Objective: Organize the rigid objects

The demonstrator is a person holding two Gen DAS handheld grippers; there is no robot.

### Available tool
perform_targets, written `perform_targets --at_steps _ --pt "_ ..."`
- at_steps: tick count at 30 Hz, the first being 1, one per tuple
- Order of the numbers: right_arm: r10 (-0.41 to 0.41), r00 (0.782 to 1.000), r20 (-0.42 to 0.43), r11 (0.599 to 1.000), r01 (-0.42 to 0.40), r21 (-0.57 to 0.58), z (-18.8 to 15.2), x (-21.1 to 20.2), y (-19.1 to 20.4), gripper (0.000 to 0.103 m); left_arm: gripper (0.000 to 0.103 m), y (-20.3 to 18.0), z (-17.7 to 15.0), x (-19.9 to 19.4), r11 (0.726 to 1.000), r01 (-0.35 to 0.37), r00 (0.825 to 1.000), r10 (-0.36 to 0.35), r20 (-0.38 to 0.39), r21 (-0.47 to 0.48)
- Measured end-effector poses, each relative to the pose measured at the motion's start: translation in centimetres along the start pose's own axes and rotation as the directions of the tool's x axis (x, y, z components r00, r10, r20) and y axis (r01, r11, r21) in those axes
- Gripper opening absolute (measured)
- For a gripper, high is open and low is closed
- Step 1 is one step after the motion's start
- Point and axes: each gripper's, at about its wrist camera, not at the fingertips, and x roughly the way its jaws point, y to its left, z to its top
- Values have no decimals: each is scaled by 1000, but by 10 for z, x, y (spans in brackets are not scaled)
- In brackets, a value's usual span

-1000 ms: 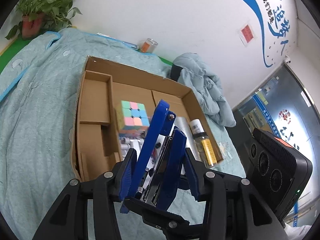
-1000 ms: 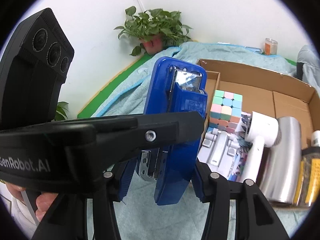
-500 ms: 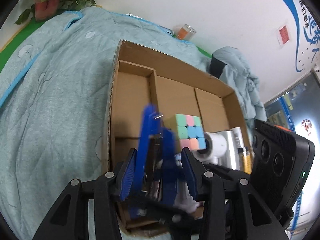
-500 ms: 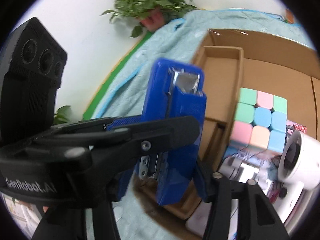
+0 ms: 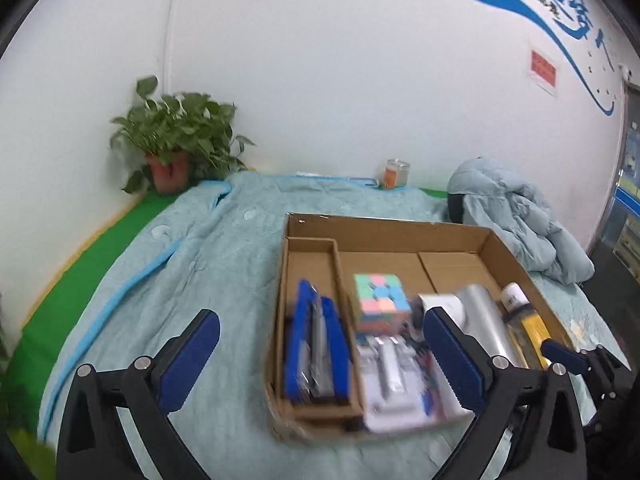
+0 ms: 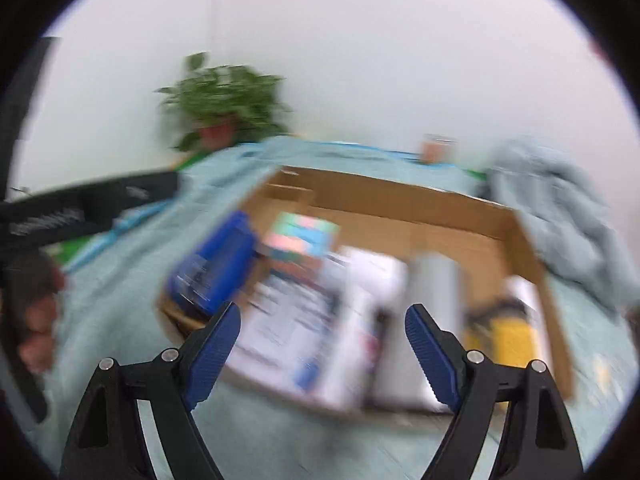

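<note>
A blue stapler lies in the narrow left compartment of a cardboard box on a teal quilt. It also shows, blurred, in the right wrist view. Beside it in the box are a pastel puzzle cube, a white packet, a white device, a silver cylinder and a yellow bottle. My left gripper is open and empty, in front of the box. My right gripper is open and empty, also in front of the box.
A potted plant stands at the back left by the wall. A small orange jar stands at the back. A crumpled pale blue jacket lies right of the box. The right wrist view is motion-blurred.
Both grippers held the blue stapler together; both have opened and pulled back. The stapler now lies in the box's left compartment.
</note>
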Motion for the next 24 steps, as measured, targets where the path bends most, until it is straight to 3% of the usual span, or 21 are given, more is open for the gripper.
perform_targets --at_steps 6,9,24 --pt "-122 992 -37 988 125 90 -48 -41 -38 85 102 -46 -55 -44 1000 10 1000 -10 8 -19" --pt "-124 990 -59 986 130 106 -56 -49 -45 85 102 -66 -71 -57 1000 3 1000 -3 2 -16" --pt "-126 992 -33 987 128 100 -72 -78 -42 85 102 -76 -78 -95 999 -42 999 42 8 -28"
